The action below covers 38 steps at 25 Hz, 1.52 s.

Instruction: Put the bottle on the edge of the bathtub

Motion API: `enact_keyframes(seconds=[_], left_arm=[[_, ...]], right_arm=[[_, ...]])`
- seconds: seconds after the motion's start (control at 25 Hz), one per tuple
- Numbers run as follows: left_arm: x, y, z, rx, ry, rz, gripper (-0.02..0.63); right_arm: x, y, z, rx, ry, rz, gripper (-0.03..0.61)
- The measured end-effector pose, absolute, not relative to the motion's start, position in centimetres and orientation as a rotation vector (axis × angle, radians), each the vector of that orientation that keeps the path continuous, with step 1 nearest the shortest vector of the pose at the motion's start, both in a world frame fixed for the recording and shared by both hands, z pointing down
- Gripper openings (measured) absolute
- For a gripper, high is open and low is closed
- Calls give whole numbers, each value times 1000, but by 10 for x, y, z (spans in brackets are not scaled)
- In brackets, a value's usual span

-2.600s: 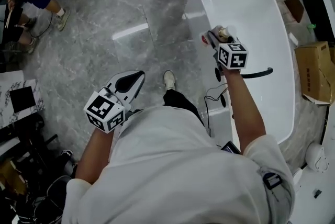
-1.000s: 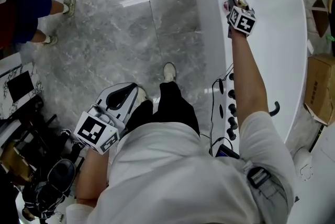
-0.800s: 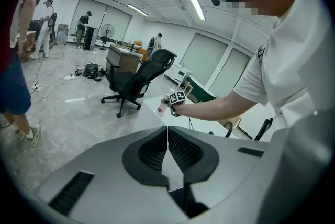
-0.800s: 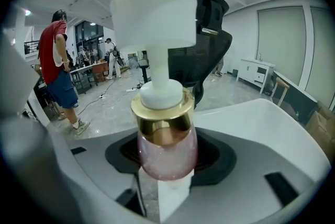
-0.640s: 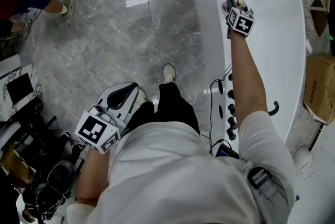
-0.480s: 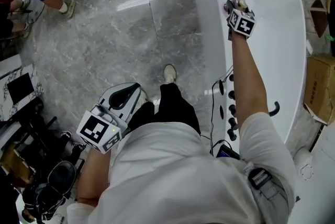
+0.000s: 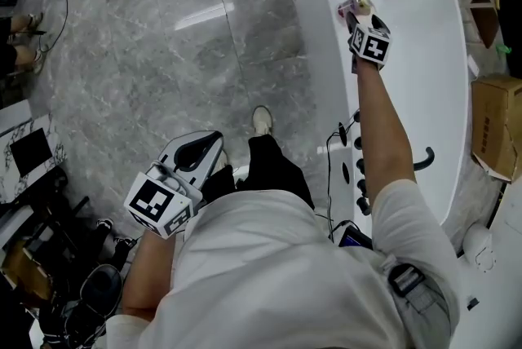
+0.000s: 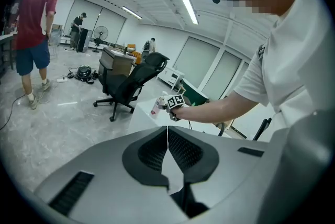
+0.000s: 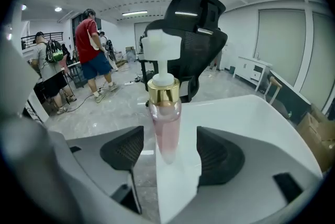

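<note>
A clear bottle (image 9: 166,123) of pink liquid, with a gold collar and white pump, stands upright on the white bathtub's rim (image 9: 178,186). My right gripper (image 9: 170,152) is open around it. Its jaws have just been opening, and a gap shows between each pad and the bottle. In the head view the bottle (image 7: 356,4) stands on the far left rim (image 7: 322,29), just beyond the right gripper (image 7: 356,18). My left gripper (image 7: 200,145) hangs over the floor by my leg. In the left gripper view the left gripper (image 8: 167,149) is shut and empty.
A black office chair (image 9: 193,34) stands on the marble floor behind the bottle. Black tap knobs (image 7: 359,168) and a cable line the tub's near rim, and a black spout (image 7: 420,160) reaches over the basin. Cardboard boxes (image 7: 497,111) sit right of the tub. People (image 9: 94,55) stand far left.
My right gripper has let go of the bottle and drawn back a little towards me. The bottle stays on the rim. The left gripper has kept its place.
</note>
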<state>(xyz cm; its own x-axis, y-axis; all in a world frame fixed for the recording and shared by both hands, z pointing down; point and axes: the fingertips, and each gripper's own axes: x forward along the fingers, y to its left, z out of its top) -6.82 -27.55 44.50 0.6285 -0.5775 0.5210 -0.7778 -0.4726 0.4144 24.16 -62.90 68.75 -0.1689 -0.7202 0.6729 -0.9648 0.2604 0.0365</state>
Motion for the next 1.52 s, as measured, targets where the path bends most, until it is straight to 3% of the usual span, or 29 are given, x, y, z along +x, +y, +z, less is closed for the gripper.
enact_keyframes(seconds=[0.84,1.04,1.52], left_arm=[[-92,-179,417,2421,-893,373,18],[-94,-146,413,2476,-845,353,18],[-115,-71,410,2509,-813,322,18]], right_arm=[[223,-443,598,1533,-2046,571,259],[198,-372,574,1499,-2103,564,211],[132,-224,514,1393,-2233,560,21]])
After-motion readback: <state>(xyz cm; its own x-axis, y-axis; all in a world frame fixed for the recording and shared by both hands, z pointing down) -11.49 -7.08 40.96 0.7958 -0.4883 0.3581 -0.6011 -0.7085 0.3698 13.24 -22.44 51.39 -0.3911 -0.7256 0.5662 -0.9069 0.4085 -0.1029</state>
